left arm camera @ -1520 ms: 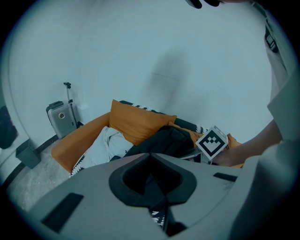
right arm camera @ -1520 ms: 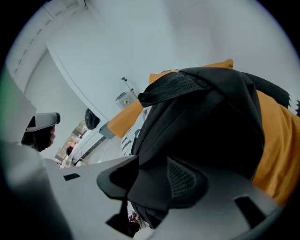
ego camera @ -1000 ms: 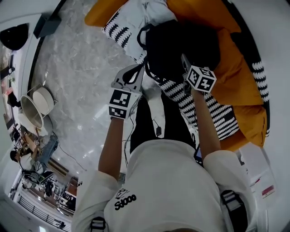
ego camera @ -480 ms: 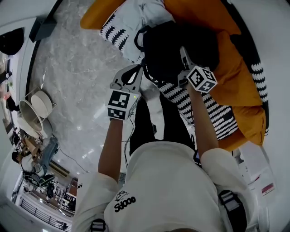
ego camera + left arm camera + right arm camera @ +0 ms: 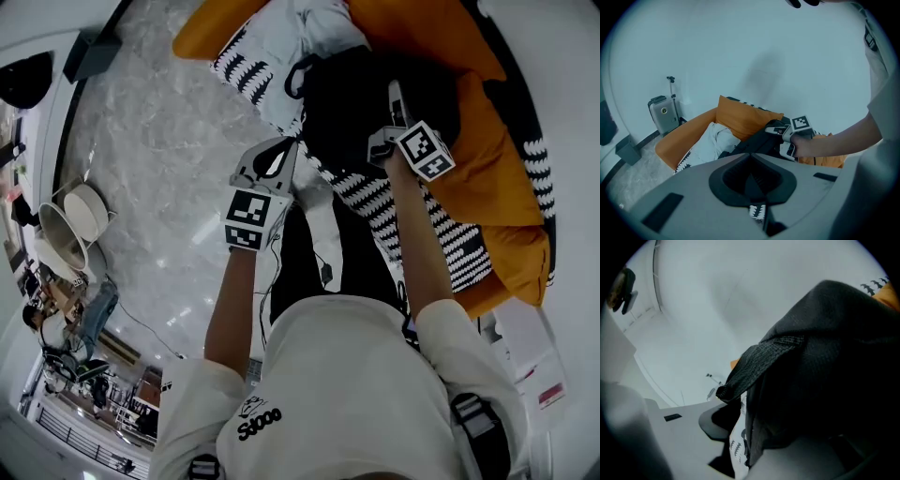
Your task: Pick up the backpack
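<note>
Where backpack (image 5: pixel 347 94) rests, sofa (image 5: pixel 489 169) (orange), patterned blanket (image 5: pixel 375 199)

Orange sofa (image 5: pixel 497 159), black-and-white patterned blanket (image 5: pixel 450 239) spread on it, black backpack (image 5: pixel 347 103) and white cloth (image 5: pixel 319 23) on top

Black backpack (image 5: pixel 349 101) lies slumped on the orange sofa (image 5: pixel 489 159).
</note>
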Demonstrator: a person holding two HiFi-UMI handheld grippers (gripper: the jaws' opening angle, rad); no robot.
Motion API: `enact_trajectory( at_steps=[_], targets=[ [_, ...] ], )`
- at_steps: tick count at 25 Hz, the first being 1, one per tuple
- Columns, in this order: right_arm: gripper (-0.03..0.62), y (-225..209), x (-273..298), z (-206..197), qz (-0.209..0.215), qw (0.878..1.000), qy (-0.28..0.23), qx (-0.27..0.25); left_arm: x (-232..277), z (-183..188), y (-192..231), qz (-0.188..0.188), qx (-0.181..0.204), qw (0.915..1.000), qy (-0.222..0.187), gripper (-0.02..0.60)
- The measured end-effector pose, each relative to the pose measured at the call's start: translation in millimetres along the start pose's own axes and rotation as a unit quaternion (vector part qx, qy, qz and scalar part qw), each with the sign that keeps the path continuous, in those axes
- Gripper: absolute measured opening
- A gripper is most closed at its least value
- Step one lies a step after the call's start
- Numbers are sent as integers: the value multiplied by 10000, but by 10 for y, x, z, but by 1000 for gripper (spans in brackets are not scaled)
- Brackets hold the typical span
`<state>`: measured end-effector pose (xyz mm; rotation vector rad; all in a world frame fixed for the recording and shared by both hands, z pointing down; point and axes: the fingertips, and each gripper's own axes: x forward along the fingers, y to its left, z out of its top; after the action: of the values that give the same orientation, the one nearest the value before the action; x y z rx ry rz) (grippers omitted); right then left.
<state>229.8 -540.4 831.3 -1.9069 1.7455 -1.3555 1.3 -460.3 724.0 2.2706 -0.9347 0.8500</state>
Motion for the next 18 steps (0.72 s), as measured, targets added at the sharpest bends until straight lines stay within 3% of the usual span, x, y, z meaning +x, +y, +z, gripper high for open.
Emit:
enact_trajectory(
  at_steps=[1,4,11,18],
  targets=[
    [129,-31,22,-13,-118,9999,18,-29,-9,-18,14,8,-2,10000,-7,23],
    [82,-53,-1,2,-213,9997,26,-151,-78,-48,15,41,-8,10000,-60,23],
    [55,190,-185,-5,-157,9989,124,-430,-426,-103,103,167,-58,9997,-186,23],
    [51,557,-529,-91,32,9899,438,-1348,-789,-22,89,164,10,9992,-373,23]
  ],
)
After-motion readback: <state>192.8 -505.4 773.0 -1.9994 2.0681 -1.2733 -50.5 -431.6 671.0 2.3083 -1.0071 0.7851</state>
